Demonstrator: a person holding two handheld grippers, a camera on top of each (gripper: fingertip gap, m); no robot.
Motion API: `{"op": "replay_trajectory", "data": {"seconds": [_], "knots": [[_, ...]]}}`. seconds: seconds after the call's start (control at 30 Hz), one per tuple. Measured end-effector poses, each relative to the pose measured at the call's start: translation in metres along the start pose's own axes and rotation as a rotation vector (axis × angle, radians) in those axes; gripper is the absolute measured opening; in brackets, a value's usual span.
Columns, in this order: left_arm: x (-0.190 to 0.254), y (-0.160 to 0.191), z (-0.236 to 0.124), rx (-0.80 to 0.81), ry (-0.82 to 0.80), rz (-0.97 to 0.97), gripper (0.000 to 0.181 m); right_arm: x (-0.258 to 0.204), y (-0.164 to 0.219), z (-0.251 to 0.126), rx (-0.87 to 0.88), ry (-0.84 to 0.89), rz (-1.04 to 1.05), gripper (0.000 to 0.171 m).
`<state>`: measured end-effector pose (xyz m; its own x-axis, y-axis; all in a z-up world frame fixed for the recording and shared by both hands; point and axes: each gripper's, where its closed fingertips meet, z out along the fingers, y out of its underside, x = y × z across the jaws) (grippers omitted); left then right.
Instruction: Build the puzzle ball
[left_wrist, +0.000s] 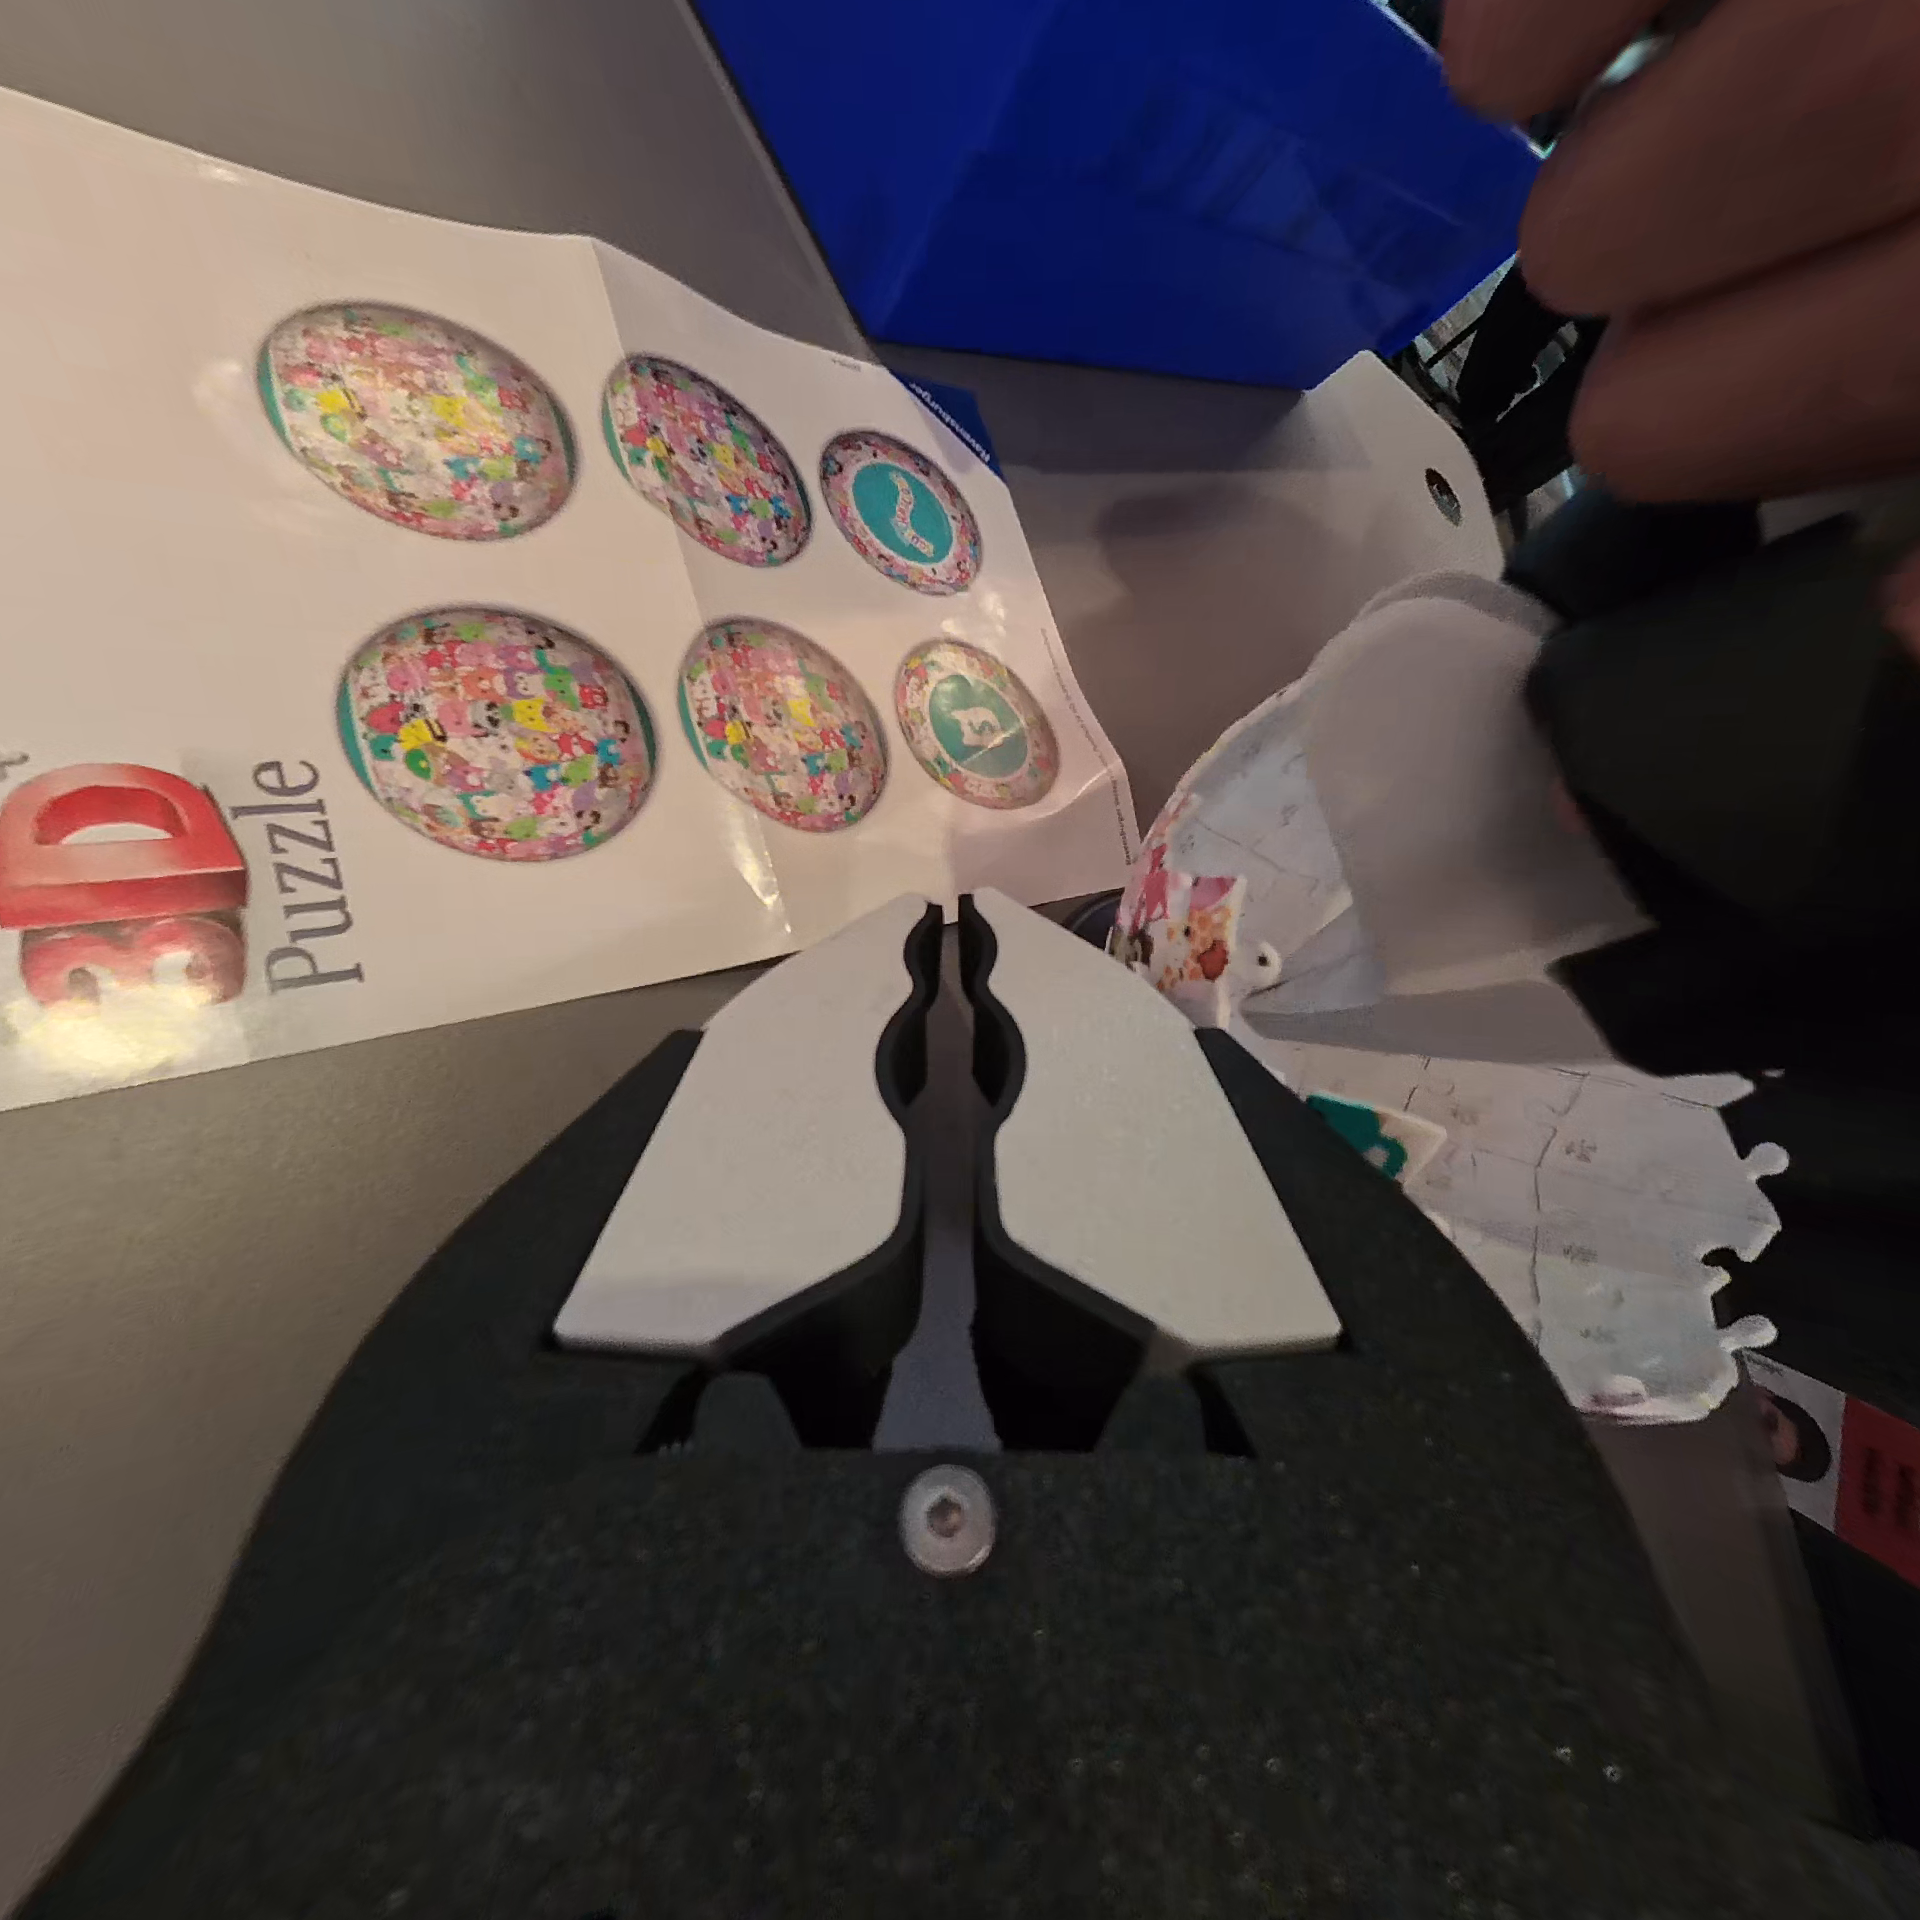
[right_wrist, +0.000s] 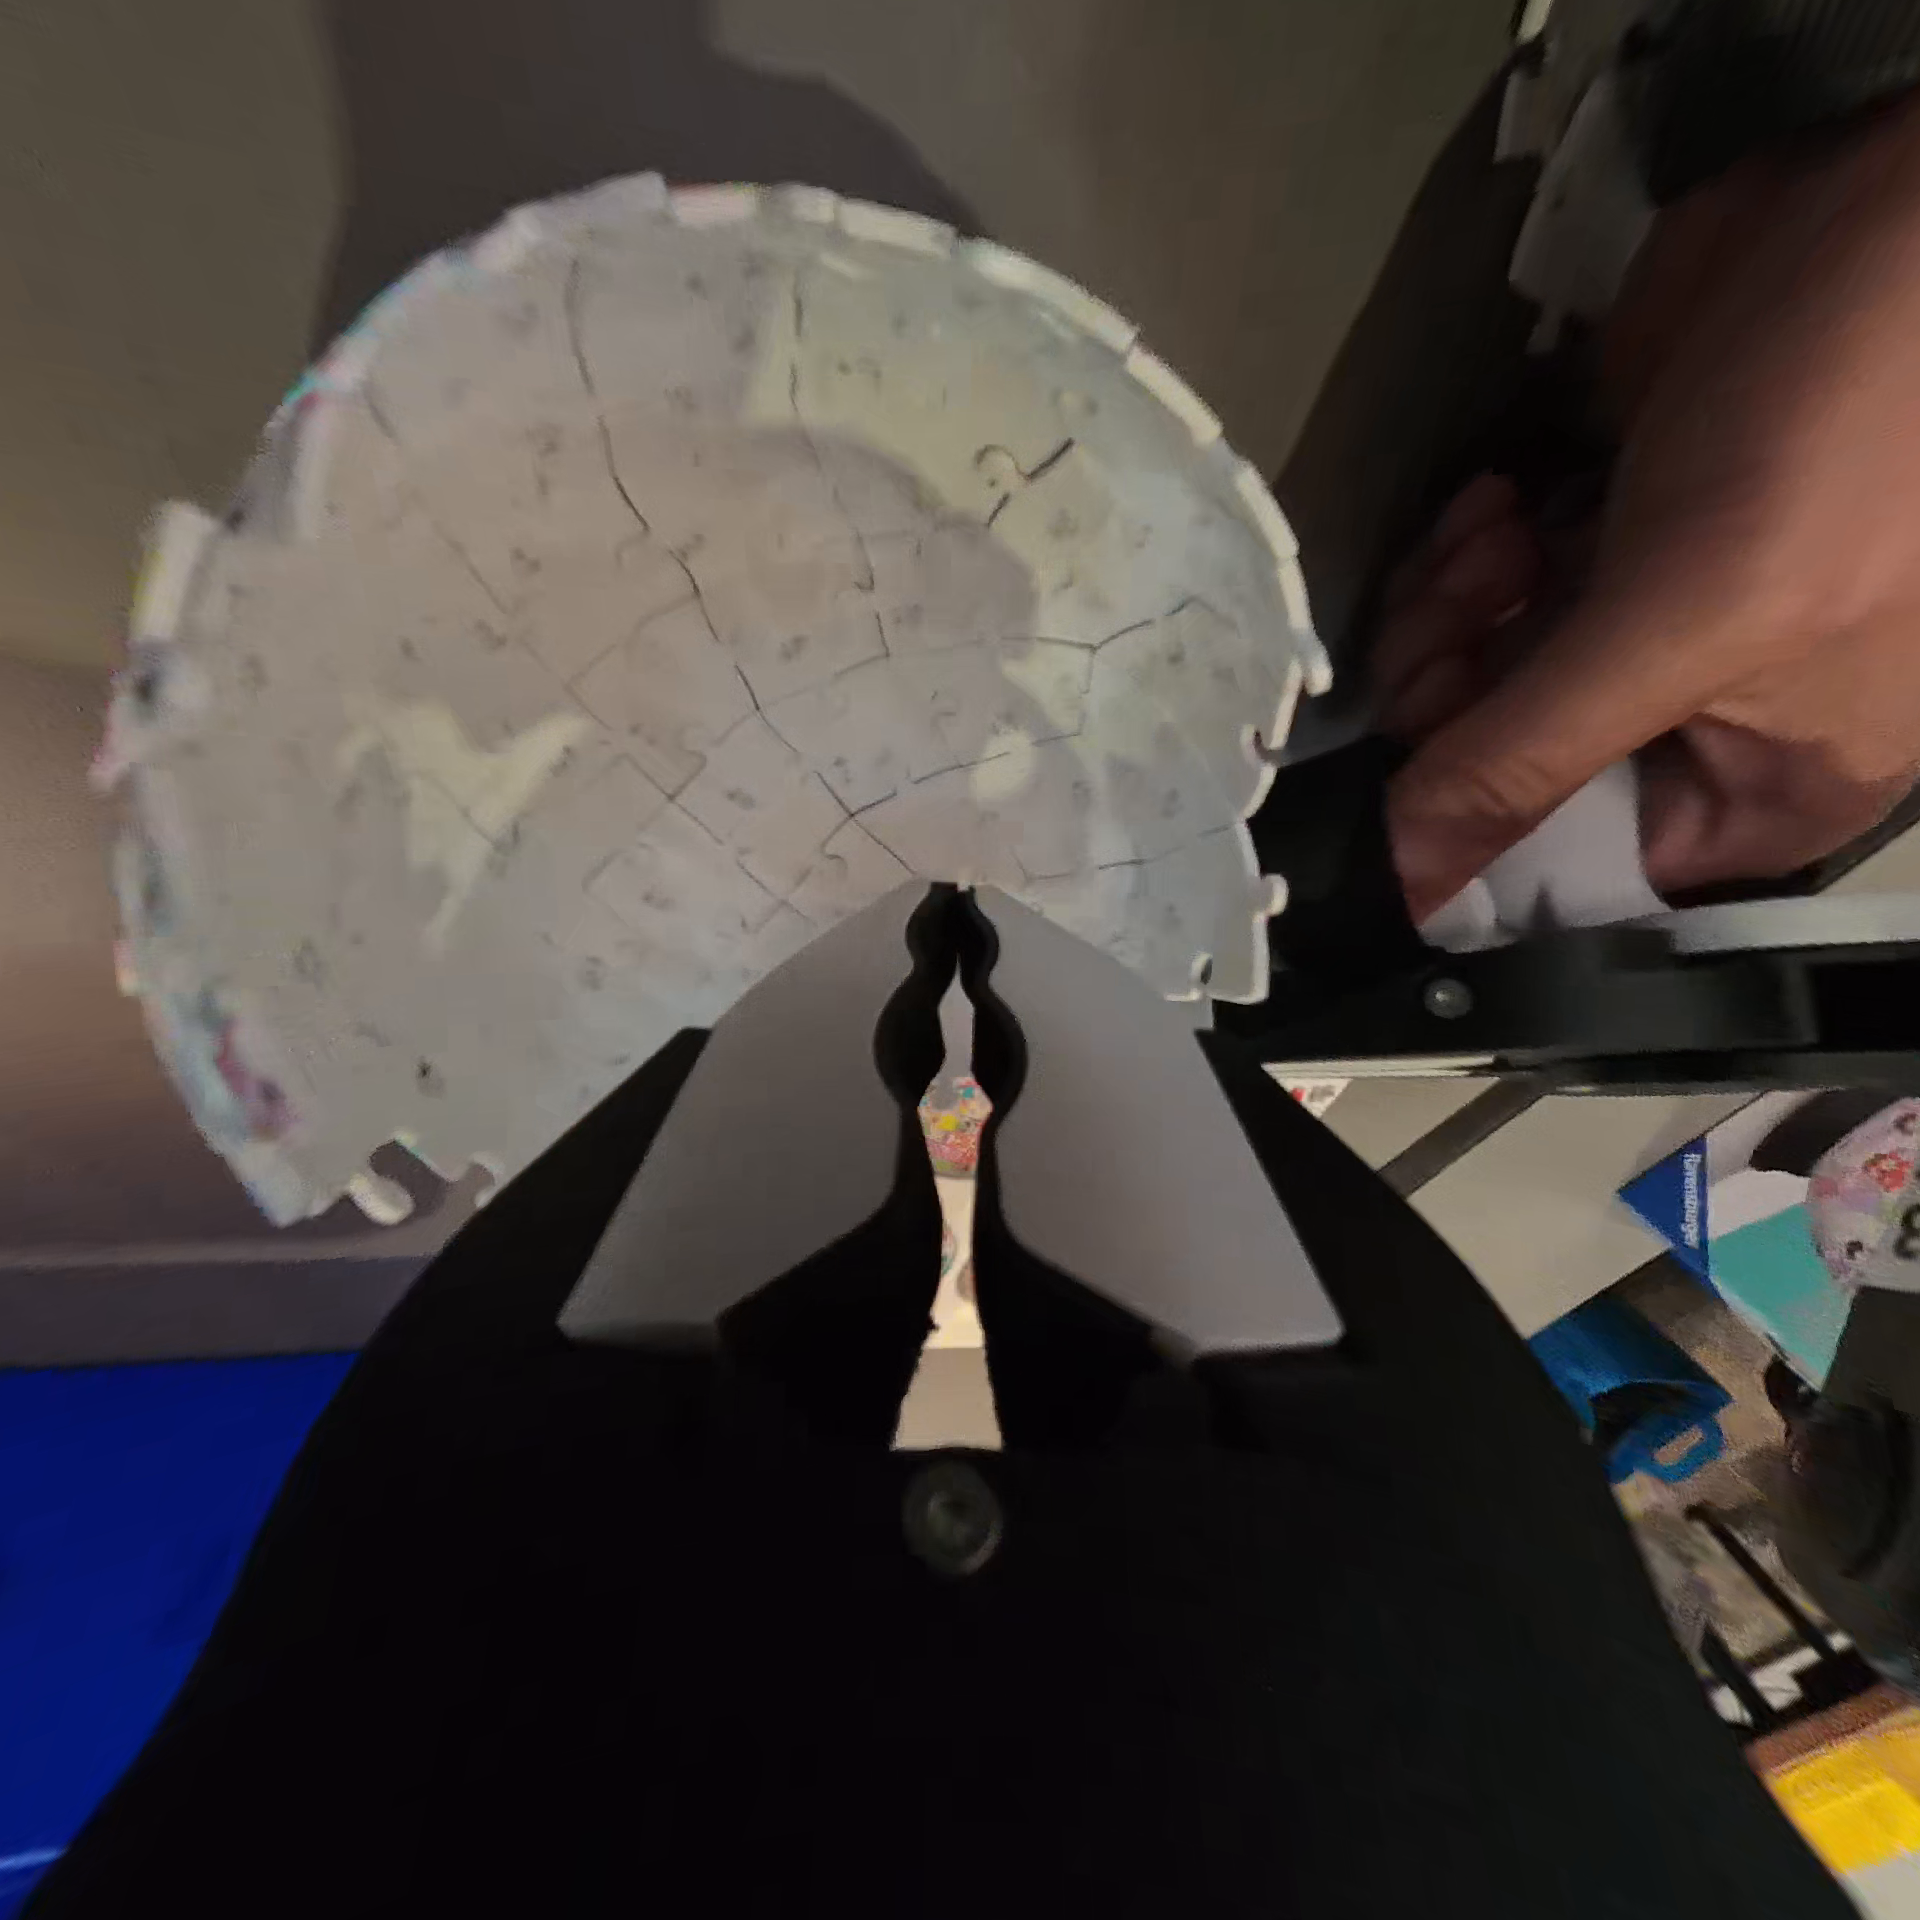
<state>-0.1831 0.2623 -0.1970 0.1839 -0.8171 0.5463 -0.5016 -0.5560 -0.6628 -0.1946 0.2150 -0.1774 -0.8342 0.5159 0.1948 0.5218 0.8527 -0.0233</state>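
A half-built puzzle ball (right_wrist: 675, 665) stands just beyond the tips of the right gripper (right_wrist: 951, 904), its hollow side turned to the camera: a curved shell of interlocked white pieces, faintly marked on their backs, with a toothed rim of knobs and notches running around the edge. The right gripper's white fingers (right_wrist: 1122, 1122) are pressed nearly together at the tips and appear to pinch the shell's lower edge, though the contact point is too small to confirm. To the right of those fingers a person's hand (right_wrist: 1662, 675) grips the other tool.

In the left wrist view the left gripper (left_wrist: 951, 914) is drawn almost closed, a thin slit between its tips, holding nothing. Ahead and to the left of its fingers (left_wrist: 769, 1132) lies a folded instruction sheet (left_wrist: 312, 520) printed with six pictures of the finished, colourfully patterned ball. To the right of the fingers the shell (left_wrist: 1247, 831) shows its printed pink and white outer face at the edge, with a flat run of joined pieces (left_wrist: 1558, 1226) below it. A blue bin (left_wrist: 1091, 177) stands beyond the sheet on the grey table (left_wrist: 156, 1351).
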Motion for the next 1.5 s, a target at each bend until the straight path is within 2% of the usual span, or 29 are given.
{"op": "replay_trajectory", "data": {"seconds": [0.57,0.83,1.13,1.5], "knots": [[0.001,-0.001,0.004,-0.010,0.007,0.004,0.002,0.004,0.013,0.003,-0.141,-0.026,0.227,0.000],[0.003,-0.001,0.005,-0.015,0.009,0.020,0.002,0.004,0.013,0.014,-0.163,-0.014,0.242,0.000],[0.003,-0.001,0.005,-0.010,0.015,0.014,0.002,0.001,0.015,0.003,-0.151,-0.038,0.272,0.000],[0.005,0.000,0.006,-0.021,0.021,0.023,0.000,0.007,0.015,0.011,-0.163,-0.023,0.288,0.000]]}}
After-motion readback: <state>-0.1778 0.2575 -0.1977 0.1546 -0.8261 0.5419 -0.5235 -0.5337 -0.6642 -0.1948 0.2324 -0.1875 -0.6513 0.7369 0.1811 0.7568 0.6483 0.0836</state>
